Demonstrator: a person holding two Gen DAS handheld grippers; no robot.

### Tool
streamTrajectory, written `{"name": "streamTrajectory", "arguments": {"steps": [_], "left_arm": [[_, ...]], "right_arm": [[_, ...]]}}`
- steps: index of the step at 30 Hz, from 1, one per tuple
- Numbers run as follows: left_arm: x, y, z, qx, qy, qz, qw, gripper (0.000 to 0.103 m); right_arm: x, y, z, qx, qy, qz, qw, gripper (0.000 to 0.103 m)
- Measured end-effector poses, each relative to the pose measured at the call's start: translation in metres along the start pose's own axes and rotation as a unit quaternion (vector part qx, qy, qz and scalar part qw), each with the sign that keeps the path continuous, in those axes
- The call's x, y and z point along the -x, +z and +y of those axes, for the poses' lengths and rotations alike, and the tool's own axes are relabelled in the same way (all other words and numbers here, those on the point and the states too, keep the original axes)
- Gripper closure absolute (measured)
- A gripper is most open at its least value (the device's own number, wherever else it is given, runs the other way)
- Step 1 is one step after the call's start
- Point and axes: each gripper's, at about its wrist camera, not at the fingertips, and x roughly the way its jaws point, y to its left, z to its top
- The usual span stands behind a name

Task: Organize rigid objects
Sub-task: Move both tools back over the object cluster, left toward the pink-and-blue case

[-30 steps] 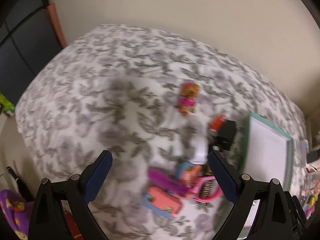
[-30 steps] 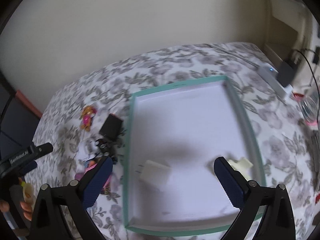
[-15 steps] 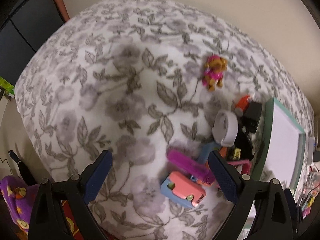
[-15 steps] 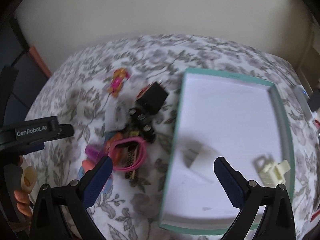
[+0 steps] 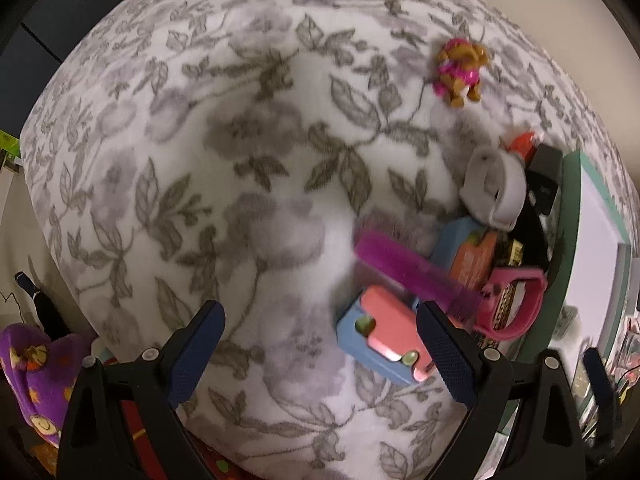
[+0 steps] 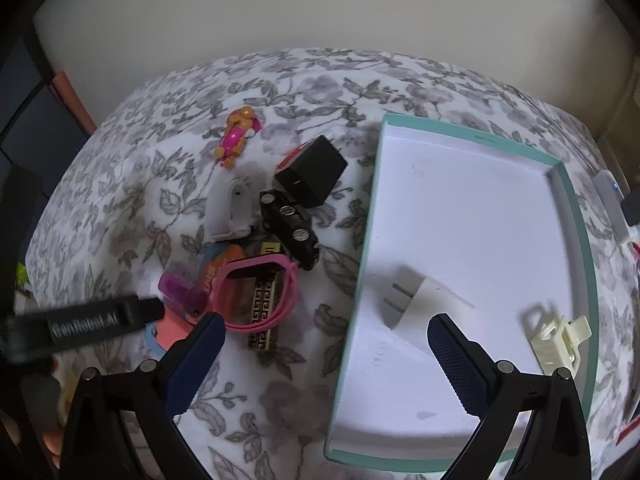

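A pile of small objects lies on the floral cloth: a pink-and-blue toy (image 5: 386, 334), a purple comb (image 5: 416, 274), a pink band (image 6: 260, 292), a black toy car (image 6: 290, 222), a black charger cube (image 6: 312, 172), a white holder (image 6: 232, 208) and a toy dog (image 6: 238, 136). A teal-rimmed white tray (image 6: 576, 216) holds a white plug adapter (image 6: 416, 294) and a cream clip (image 6: 560, 338). My left gripper (image 5: 320, 354) is open just above the pink-and-blue toy's near edge. My right gripper (image 6: 326, 354) is open over the tray's left rim.
The cloth-covered surface drops off at the left and front edges. A purple patterned bag (image 5: 32, 380) sits below the left edge. A white device with a cable (image 6: 612, 208) lies right of the tray. The wall stands behind.
My left gripper has come down and closer to the pile. My right gripper has swung left from over the tray, so the pile is now in its view.
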Motion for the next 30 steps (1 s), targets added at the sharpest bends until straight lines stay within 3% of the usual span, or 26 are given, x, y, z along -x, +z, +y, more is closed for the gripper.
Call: {"name": "streamTrajectory", "arguments": {"steps": [7,16,19,26,30], "left_arm": [[-0.014,-0.012,-0.018,-0.021,-0.018,0.026,0.9993,0.006],[-0.02,-0.03,-0.064,-0.109,0.002,0.033,0.9934,0.006],[-0.026,-0.035,-0.075,-0.127,0.026,0.033,0.991,0.006],[-0.024,-0.045,-0.068,-0.13,0.049,0.022,0.9901,0.006],[-0.02,-0.047,-0.057,-0.116,0.044,0.019,0.9921,0.006]], "right_arm": [[0.009,0.003,-0.016,-0.033,0.008,-0.012,0.999,0.0],[0.009,0.001,-0.02,-0.039,0.01,-0.011,0.999,0.0],[0.009,0.001,-0.019,-0.037,0.008,-0.011,0.999,0.0],[0.007,0.001,-0.018,-0.037,0.011,-0.007,0.999,0.0],[0.007,0.001,-0.017,-0.035,0.013,-0.006,0.999,0.0]]}}
